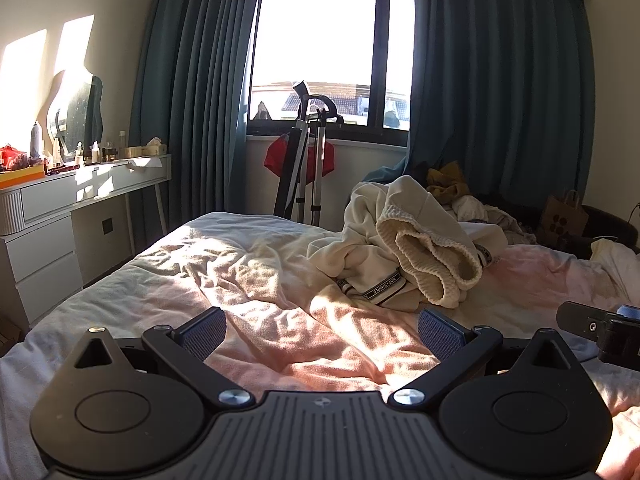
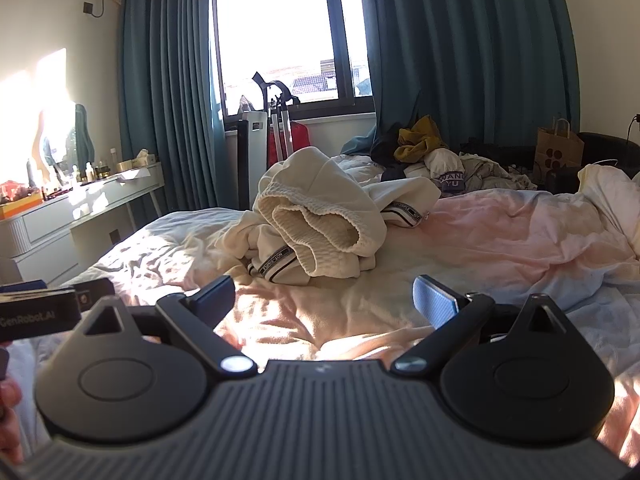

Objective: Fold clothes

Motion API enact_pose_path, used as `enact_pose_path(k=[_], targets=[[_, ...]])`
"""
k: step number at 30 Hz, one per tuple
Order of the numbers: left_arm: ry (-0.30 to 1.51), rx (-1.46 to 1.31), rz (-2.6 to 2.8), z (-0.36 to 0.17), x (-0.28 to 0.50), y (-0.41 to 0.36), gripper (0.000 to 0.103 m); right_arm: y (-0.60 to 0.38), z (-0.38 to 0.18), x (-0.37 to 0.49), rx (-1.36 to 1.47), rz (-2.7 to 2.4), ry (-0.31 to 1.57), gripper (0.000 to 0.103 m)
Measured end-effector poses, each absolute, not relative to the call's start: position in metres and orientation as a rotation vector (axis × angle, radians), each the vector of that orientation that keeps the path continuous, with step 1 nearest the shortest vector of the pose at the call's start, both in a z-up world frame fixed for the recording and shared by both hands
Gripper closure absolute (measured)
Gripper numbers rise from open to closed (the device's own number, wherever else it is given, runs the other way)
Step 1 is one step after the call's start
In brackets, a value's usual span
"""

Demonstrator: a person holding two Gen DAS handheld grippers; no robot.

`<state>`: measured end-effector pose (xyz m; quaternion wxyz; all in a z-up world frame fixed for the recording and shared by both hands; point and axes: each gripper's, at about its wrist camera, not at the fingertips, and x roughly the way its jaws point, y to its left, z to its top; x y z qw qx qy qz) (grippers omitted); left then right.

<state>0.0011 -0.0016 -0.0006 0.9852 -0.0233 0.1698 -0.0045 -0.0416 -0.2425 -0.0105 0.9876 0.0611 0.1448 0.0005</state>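
Observation:
A crumpled cream sweatshirt [image 1: 404, 248] with ribbed cuffs and a black-and-white lettered band lies in a heap on the bed [image 1: 224, 280]; it also shows in the right wrist view [image 2: 320, 224]. My left gripper [image 1: 322, 330] is open and empty, low over the sheet, short of the sweatshirt. My right gripper [image 2: 324, 300] is open and empty, just in front of the heap. Each gripper shows at the edge of the other's view: the right one [image 1: 600, 326] and the left one [image 2: 48, 306].
A pile of other clothes [image 2: 432, 156] sits at the bed's far end by a brown paper bag [image 2: 558, 148]. A white dresser [image 1: 80, 192] with bottles stands left. A garment steamer [image 1: 308, 160] stands under the window between blue curtains.

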Motion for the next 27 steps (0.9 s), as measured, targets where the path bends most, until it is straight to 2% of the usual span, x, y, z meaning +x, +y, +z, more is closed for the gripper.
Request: enact_pose_path(k=[27], targets=[[0.383, -0.040, -0.007, -0.0052, 0.0010, 0.0024, 0.000, -0.2429, -0.0108, -0.0412, 0.128, -0.006, 0.299, 0.006]])
